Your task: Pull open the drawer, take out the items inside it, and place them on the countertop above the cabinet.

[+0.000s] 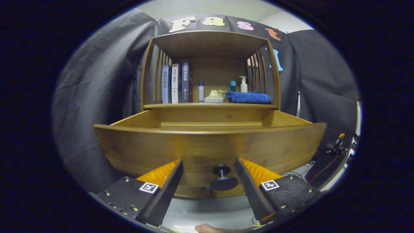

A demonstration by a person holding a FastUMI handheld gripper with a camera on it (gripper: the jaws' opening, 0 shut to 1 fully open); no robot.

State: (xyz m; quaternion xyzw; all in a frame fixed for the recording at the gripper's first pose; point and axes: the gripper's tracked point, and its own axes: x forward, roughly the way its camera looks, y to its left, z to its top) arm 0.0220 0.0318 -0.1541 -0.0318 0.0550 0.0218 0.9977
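Drawer (210, 142) of the wooden cabinet (210, 42) stands pulled out toward me, its curved front panel right ahead of the gripper (208, 166). From my seat I see over the front edge to the inner side walls and the back wall, but the front panel hides the drawer floor, so I cannot tell what lies inside. The dark round knob (223, 178) sticks out low on the panel, and it sits in the gap between the 2 fingers, nearer the right one. I read the fingers as spread wide, with neither pressing on the knob; their tips reach up to the panel on either side of it.

Above the drawer runs the countertop (210, 105), which is the floor of an open shelf bay with slatted sides. On it, at the left, 3 books (176, 83) stand upright side by side. Next to them is a small pale bottle with a dark cap (201, 91), then a cream-coloured object (213, 96) whose kind I cannot make out. A folded blue towel (248, 97) lies at the right, with a teal-capped bottle (233, 85) and a white pump bottle (243, 84) standing behind it.

Part of a hand (207, 228) shows below the fingers. Wires (326, 161) trail beside the cabinet on the right.
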